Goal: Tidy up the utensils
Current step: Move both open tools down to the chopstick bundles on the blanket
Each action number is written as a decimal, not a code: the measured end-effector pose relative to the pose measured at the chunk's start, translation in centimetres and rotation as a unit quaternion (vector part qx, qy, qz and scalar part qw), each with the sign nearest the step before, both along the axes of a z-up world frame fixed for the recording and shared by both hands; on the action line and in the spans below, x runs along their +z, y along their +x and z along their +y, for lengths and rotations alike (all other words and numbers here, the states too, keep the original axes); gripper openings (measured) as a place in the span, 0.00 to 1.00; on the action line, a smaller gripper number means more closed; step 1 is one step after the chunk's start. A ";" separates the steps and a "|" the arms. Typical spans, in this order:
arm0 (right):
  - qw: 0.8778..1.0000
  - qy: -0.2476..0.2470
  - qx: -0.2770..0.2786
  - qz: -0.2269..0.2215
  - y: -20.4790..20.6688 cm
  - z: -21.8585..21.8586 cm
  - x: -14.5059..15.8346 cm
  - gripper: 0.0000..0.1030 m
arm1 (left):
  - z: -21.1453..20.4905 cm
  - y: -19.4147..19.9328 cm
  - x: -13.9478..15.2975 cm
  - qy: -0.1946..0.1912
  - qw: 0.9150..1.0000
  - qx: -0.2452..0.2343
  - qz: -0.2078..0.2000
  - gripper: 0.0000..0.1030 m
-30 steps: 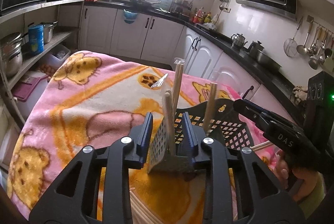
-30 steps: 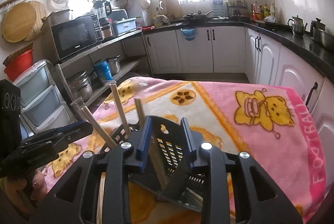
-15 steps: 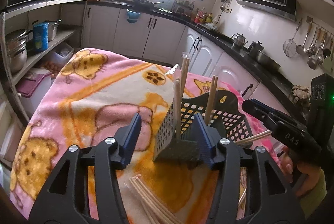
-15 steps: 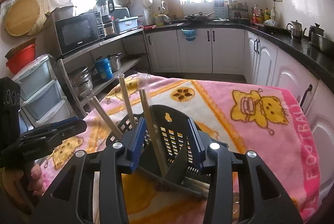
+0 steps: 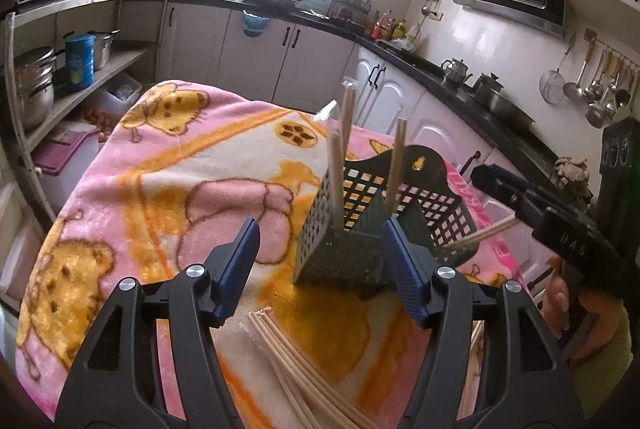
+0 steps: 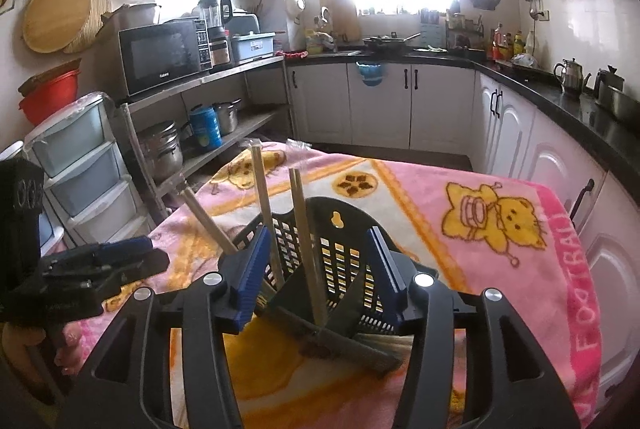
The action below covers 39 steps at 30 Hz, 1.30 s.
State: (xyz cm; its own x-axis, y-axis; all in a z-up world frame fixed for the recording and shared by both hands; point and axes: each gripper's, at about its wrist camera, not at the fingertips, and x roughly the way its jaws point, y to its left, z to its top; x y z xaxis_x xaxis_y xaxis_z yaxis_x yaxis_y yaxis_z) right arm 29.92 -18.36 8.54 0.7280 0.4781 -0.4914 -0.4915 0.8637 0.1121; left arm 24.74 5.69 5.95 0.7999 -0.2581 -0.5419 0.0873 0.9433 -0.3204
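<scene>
Both the left gripper (image 5: 322,265) and right gripper (image 6: 316,275) are now standing wide open, holding nothing, having released the black utensil basket (image 5: 384,213). The basket is standing on the pink blanket (image 5: 160,181), chopsticks (image 5: 394,165) upright inside, loose chopsticks (image 5: 296,365) lying just before it.

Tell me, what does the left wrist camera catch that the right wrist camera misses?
Only the left view shows the loose chopsticks lying on the blanket and the hanging ladles. Only the right view shows the red basin and plastic drawers. Both show the black utensil basket with upright chopsticks and the microwave.
</scene>
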 end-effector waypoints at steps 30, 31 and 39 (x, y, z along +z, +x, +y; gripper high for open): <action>0.999 -0.011 -0.015 0.040 -8.4 -3.0 -4.1 0.56 | 0.0 -4.8 -3.4 -0.014 1.000 -0.005 0.023 0.70; 0.999 -0.012 -0.017 0.044 -8.7 -3.3 -4.5 0.56 | 0.0 -5.0 -3.7 -0.015 1.000 -0.005 0.025 0.70; 0.997 -0.018 -0.031 0.074 -10.4 -4.5 -6.9 0.57 | -0.7 -5.3 -5.4 -0.017 0.999 -0.016 0.041 0.71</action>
